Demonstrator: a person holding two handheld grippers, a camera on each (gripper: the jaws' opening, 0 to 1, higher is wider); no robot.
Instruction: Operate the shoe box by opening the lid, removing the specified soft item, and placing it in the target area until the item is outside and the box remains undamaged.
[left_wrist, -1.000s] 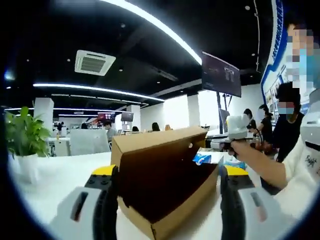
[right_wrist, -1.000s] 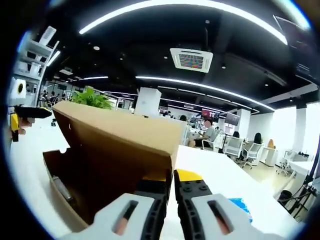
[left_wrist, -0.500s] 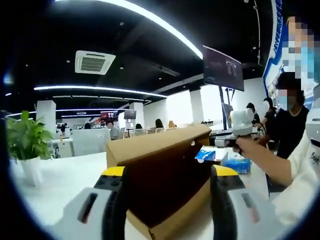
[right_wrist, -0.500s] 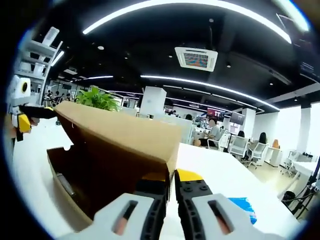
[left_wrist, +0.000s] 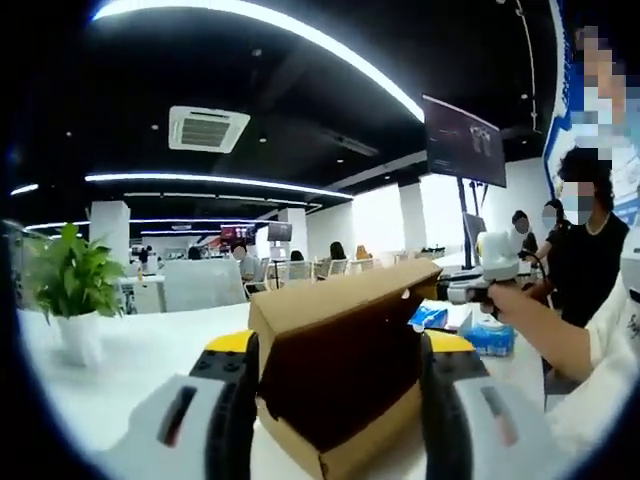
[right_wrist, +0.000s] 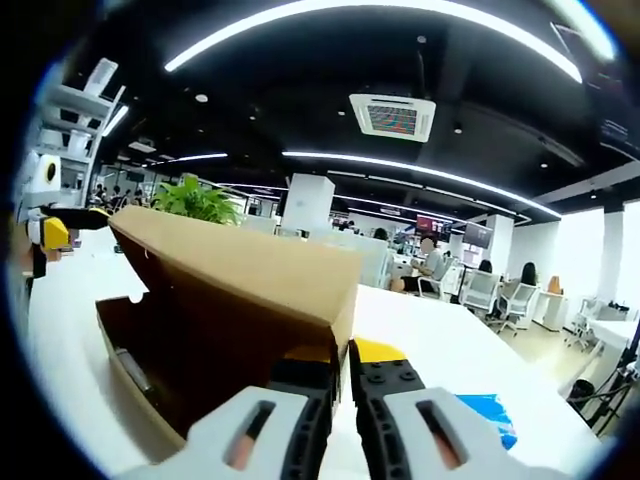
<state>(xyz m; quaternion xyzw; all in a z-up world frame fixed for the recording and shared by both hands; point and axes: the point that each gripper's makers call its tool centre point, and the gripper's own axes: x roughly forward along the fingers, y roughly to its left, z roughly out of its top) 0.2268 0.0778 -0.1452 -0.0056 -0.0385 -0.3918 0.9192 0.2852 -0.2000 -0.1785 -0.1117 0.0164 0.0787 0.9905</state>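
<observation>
Your left gripper (left_wrist: 335, 375) waits with jaws wide apart around the brown cardboard shoe box (left_wrist: 340, 375) on the white table (left_wrist: 140, 350). Your right gripper (right_wrist: 340, 365) pinches the brown flap lid (right_wrist: 235, 275), lifting it so you can reach inside.

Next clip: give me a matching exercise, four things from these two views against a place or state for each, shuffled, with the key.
Things:
1. shoe box lid
2. right gripper
3. left gripper
4. potted plant

Places or states:
A. jaws apart, either side of the box
B. stands on the white table, off to the side
C. raised, box open
D. jaws closed on the lid's edge

Pairs: 1-C, 2-D, 3-A, 4-B
</observation>
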